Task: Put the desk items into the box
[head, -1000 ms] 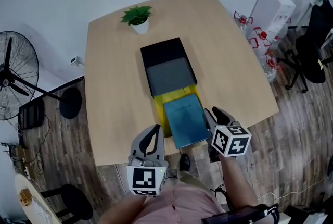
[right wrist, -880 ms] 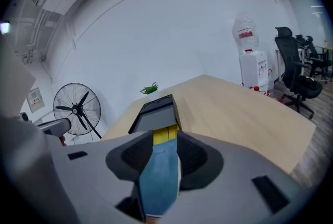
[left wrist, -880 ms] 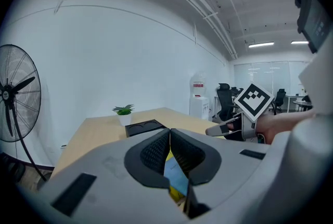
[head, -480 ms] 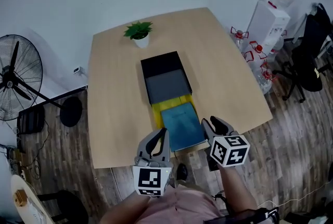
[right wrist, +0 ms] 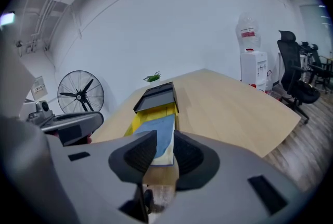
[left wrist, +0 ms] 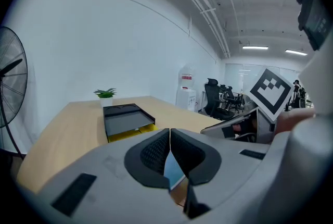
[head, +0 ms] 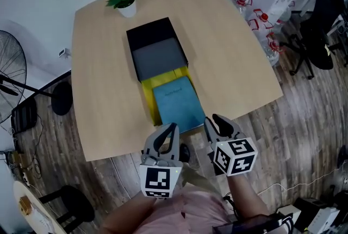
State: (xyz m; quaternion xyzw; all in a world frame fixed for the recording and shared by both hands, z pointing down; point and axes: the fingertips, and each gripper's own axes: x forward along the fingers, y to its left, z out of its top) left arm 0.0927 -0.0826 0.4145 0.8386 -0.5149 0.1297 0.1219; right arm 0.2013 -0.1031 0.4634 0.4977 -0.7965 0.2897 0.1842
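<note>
Packing looks unstarted, grippers empty.
Blue book [head: 175, 102] sits on yellow folder [head: 147, 98] at six o'clock of the black box [head: 155, 48]; left gripper [head: 164, 137] fingers pressed together, right gripper [head: 217, 122] fingers narrowly apart.
</note>
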